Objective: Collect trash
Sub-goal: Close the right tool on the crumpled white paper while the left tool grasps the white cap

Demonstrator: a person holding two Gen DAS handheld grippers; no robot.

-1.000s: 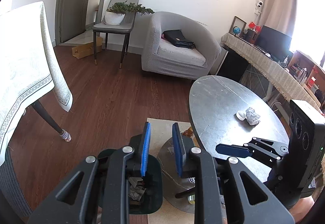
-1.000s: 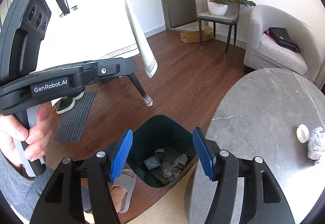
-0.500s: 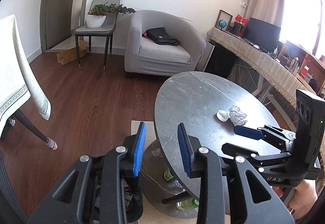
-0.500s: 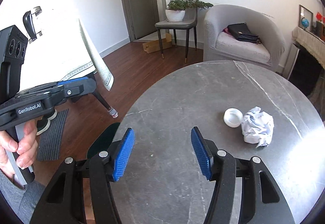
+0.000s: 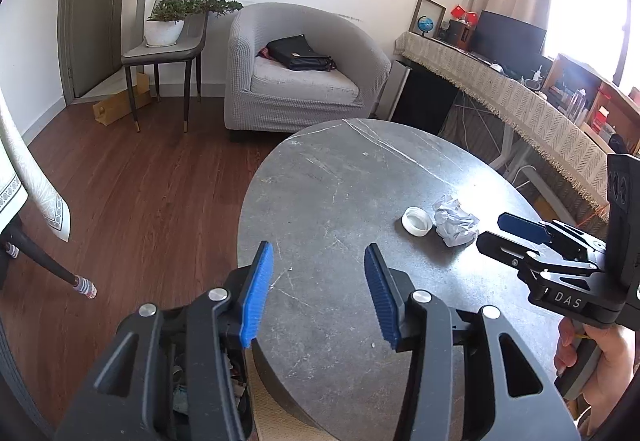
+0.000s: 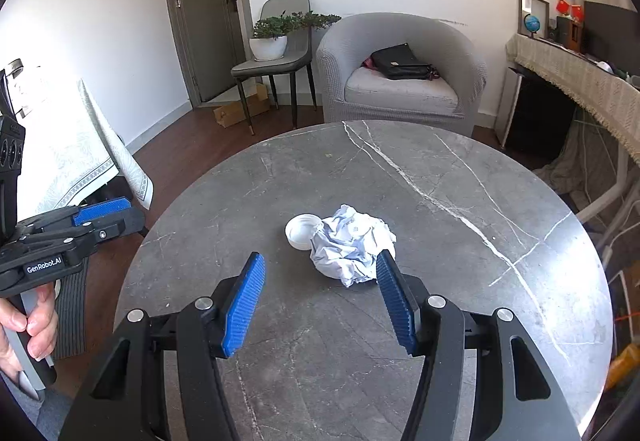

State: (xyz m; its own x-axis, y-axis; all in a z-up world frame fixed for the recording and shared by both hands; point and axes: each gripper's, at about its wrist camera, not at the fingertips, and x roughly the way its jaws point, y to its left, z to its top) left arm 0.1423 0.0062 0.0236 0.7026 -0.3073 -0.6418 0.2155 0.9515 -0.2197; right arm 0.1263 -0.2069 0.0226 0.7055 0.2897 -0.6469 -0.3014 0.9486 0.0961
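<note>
A crumpled white paper ball (image 6: pixel 352 247) lies on the round grey marble table (image 6: pixel 440 201) with a small white cap (image 6: pixel 302 231) touching its left side. My right gripper (image 6: pixel 320 261) hovers open just short of them, its right fingertip close to the paper, nothing between the pads. Seen from the left wrist, the paper ball (image 5: pixel 454 219) and cap (image 5: pixel 417 221) lie to the right, ahead of the right gripper (image 5: pixel 504 235). My left gripper (image 5: pixel 318 261) is over the table's near-left edge (image 5: pixel 248 209), jaws opening and empty. A dark bin with trash (image 5: pixel 180 393) shows below it.
A grey armchair (image 6: pixel 400 81) with a black bag stands behind the table, beside a chair with a potted plant (image 6: pixel 272 41). A cloth-covered table (image 6: pixel 80 153) is at the left and a long sideboard (image 6: pixel 580 81) at the right. A person's hand (image 6: pixel 36 325) holds the left gripper.
Both views swung from the floor bin up to the table top. The left jaws spread wider. The paper ball and cap now lie close in front of the right gripper.
</note>
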